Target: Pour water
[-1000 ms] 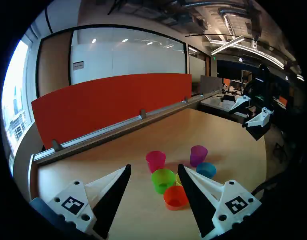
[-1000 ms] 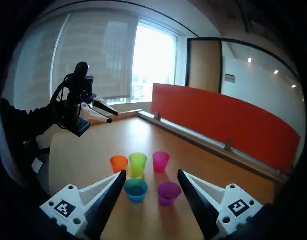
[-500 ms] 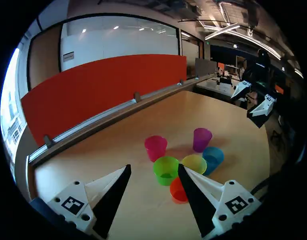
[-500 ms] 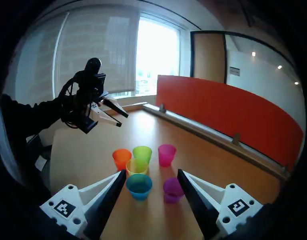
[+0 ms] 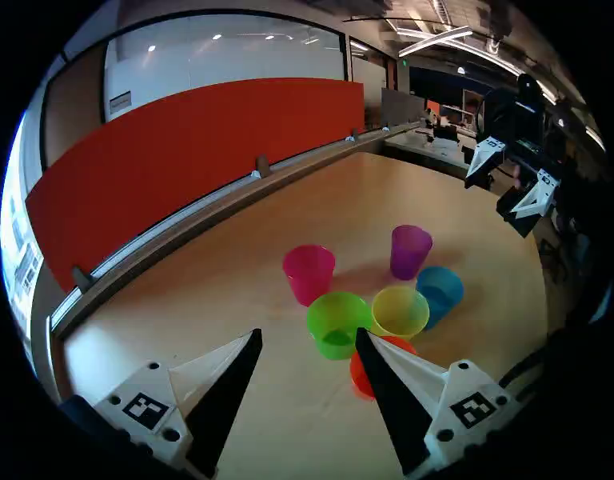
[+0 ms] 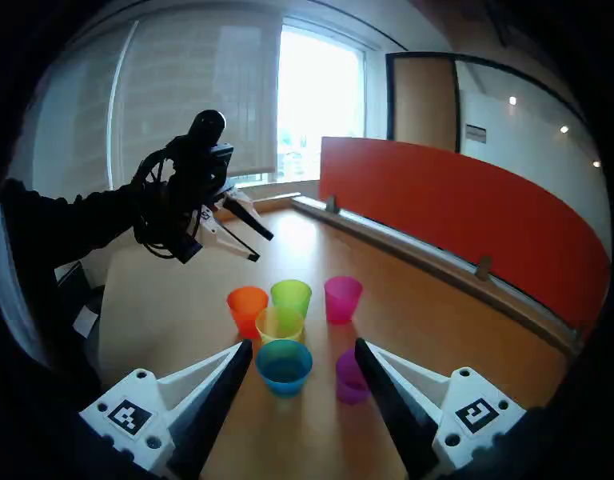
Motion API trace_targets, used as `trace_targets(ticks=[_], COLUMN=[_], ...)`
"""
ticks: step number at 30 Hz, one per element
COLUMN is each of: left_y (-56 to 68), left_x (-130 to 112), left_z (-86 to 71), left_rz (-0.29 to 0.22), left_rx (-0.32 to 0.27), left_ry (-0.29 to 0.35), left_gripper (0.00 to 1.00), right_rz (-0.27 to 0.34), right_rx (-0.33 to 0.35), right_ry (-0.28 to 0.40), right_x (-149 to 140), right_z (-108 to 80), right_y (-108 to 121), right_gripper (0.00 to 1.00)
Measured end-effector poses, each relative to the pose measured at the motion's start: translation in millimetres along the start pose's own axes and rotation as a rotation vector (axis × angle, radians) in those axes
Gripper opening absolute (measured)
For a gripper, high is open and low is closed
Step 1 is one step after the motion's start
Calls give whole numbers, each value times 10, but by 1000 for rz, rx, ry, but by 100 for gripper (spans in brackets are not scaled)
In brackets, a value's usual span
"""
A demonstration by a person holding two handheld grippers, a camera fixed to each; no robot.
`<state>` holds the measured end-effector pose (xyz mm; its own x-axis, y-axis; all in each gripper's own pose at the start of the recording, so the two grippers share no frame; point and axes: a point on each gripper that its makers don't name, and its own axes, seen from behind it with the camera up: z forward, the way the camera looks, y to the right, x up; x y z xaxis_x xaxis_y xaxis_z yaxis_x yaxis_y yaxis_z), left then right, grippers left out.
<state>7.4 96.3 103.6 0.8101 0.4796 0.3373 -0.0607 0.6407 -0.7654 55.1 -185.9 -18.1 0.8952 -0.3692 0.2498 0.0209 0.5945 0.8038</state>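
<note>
Several small plastic cups cluster on the wooden table (image 5: 251,272): pink (image 5: 308,272), purple (image 5: 409,250), blue (image 5: 440,294), yellow (image 5: 400,312), green (image 5: 337,322) and orange (image 5: 360,376), the orange one partly behind a finger. My left gripper (image 5: 307,334) hangs open above the green cup with nothing between its fingers. In the right gripper view the blue cup (image 6: 284,366) lies between the open fingers of my right gripper (image 6: 303,342), with the purple cup (image 6: 349,378) beside its right finger. Each gripper also appears from across the table: right (image 5: 511,172), left (image 6: 264,246).
An orange divider panel (image 5: 187,152) with a metal rail (image 5: 227,200) borders the table's far side. A bright window (image 6: 315,104) lies behind the left gripper. A dark sleeve (image 6: 59,232) holds that gripper. Bare tabletop surrounds the cups.
Both grippers have come closer to the cup cluster and tilted down over it. The left gripper has moved toward the cups in the right gripper view. The cups have not moved.
</note>
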Motion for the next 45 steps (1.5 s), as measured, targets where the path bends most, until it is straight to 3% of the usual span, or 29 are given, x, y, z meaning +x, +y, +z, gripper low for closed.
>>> trace_targets(ticks=[24, 45], left_y=[-182, -101], left_x=[-450, -613], left_z=[401, 562], left_rz=[11, 28], left_rx=[-25, -63], left_ry=[-94, -127], left_gripper=[86, 86], right_rz=[2, 0], right_rx=[31, 44], right_ry=[-58, -95], right_x=[-272, -497], right_z=[311, 420], right_y=[-86, -132], right_gripper=[99, 99])
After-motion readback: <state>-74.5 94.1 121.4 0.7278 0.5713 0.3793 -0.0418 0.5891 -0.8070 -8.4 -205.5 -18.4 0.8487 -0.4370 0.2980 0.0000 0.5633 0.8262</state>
